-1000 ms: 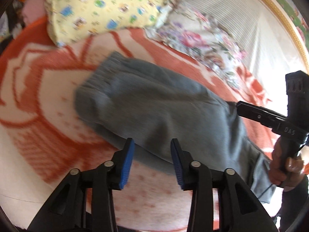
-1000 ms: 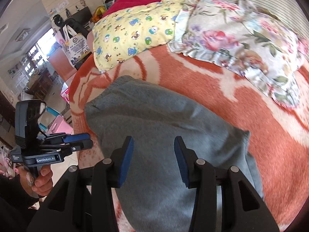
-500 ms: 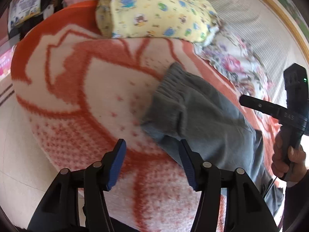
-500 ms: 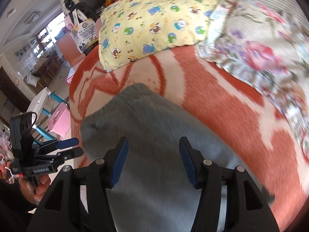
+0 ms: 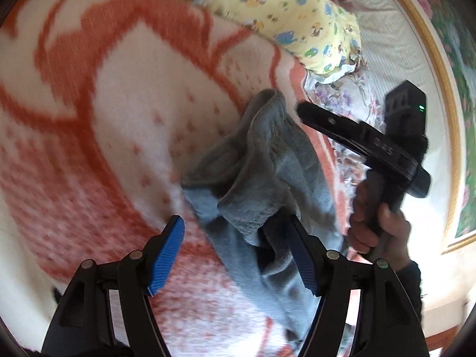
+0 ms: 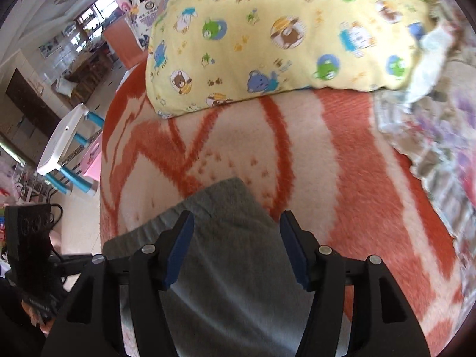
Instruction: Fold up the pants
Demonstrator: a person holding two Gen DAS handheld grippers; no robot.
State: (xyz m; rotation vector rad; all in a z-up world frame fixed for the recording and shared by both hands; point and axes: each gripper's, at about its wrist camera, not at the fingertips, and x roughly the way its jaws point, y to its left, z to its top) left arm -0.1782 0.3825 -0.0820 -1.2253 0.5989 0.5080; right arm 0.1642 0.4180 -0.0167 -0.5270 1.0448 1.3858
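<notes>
The grey pants (image 5: 267, 178) lie on an orange and cream blanket (image 5: 119, 119); their waistband end is bunched and rumpled in the left wrist view. My left gripper (image 5: 235, 253) is open, its right blue pad against a fold of the pants. My right gripper (image 6: 236, 253) is open and straddles the flat waistband corner of the pants (image 6: 232, 255). It also shows in the left wrist view (image 5: 357, 139), over the far side of the pants.
A yellow cartoon-print pillow (image 6: 282, 35) and a floral pillow (image 6: 431, 136) lie at the head of the bed. The bed's left edge drops to a floor with a small white and blue chair (image 6: 65, 154).
Both grippers have moved towards the waistband end. The pants, flat a second ago, are now bunched at the left gripper. Both jaws have opened a little wider.
</notes>
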